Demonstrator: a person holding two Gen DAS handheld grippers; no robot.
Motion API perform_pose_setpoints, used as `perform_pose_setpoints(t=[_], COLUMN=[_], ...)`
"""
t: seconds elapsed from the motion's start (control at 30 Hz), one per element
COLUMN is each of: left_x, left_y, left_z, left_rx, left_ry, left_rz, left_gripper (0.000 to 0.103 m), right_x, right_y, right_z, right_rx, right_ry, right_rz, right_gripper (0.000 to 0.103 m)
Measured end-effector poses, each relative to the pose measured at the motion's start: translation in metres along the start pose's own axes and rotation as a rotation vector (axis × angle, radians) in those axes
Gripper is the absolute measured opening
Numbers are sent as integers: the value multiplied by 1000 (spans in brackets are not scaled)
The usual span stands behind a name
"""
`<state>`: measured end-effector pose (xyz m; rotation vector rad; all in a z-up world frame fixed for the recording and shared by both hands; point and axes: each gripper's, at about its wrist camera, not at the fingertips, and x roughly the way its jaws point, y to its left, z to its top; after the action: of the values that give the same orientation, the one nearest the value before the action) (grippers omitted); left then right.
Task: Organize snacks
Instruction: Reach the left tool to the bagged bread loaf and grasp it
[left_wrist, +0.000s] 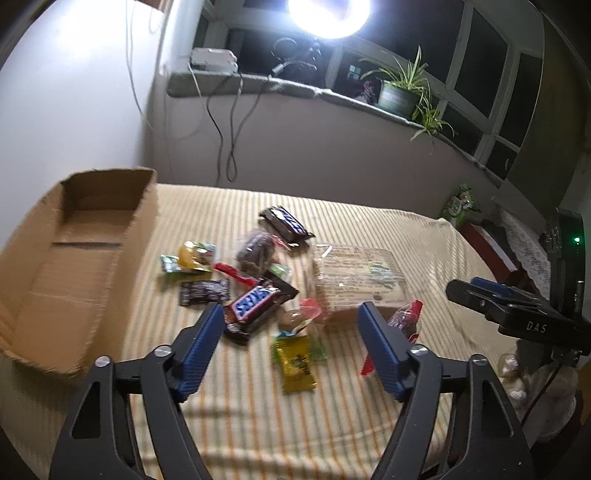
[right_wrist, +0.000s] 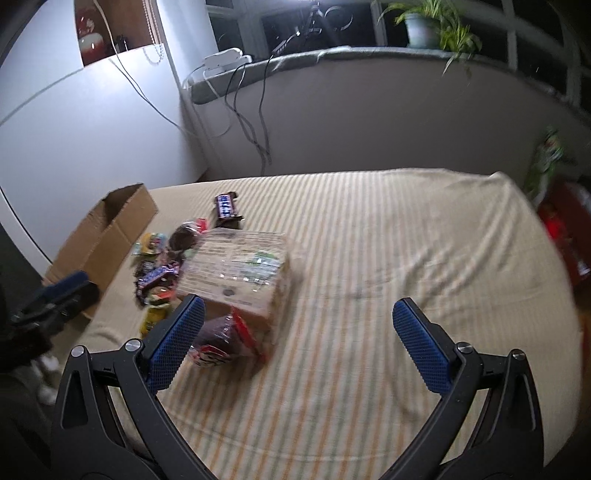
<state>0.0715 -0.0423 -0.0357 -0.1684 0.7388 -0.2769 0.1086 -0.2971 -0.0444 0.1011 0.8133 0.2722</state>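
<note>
- The open brown cardboard box sits at the left edge of the desk under its cream striped cloth; as far as its visible floor shows, it holds nothing, so the sorting looks barely begun
- The snacks lie in a loose heap right of the box, all on the cloth: a brown Snickers bar with blue lettering, a second Snickers bar at the far side, a small yellow-green sachet, a dark round sweet in clear wrap, and a large clear-wrapped pack of pale biscuits
- The left gripper hovers just over the near edge of the heap with fingers spread wide, holding nothing
- The right gripper hangs over bare cloth right of the heap, fingers likewise spread and empty; a dark-red wrapped sweet lies just beside its left finger
- Everything, I judge, is left to move into the box
- Motion blur smears most labels; smaller wrappers in the heap overlap and cannot be counted; the box's near corner is cut off.
</note>
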Motion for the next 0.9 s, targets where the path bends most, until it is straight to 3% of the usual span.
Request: perform_pose_setpoints(t=[0.17, 0.43, 0.9], left_x=[19, 48, 78], left_y=[-2, -3, -6], left_z=[6, 12, 20], left_rx=[-22, -57, -33], left_ry=[55, 130, 197], left_rz=[-74, -157, -184], left_gripper=[56, 37, 36], right_x=[14, 45, 90], right_y=[2, -1, -24], right_z=[8, 20, 20], right_rx=[-8, 37, 201], right_ry=[31, 125, 272], right_rz=[41, 137, 278], right_gripper=[98, 79, 64])
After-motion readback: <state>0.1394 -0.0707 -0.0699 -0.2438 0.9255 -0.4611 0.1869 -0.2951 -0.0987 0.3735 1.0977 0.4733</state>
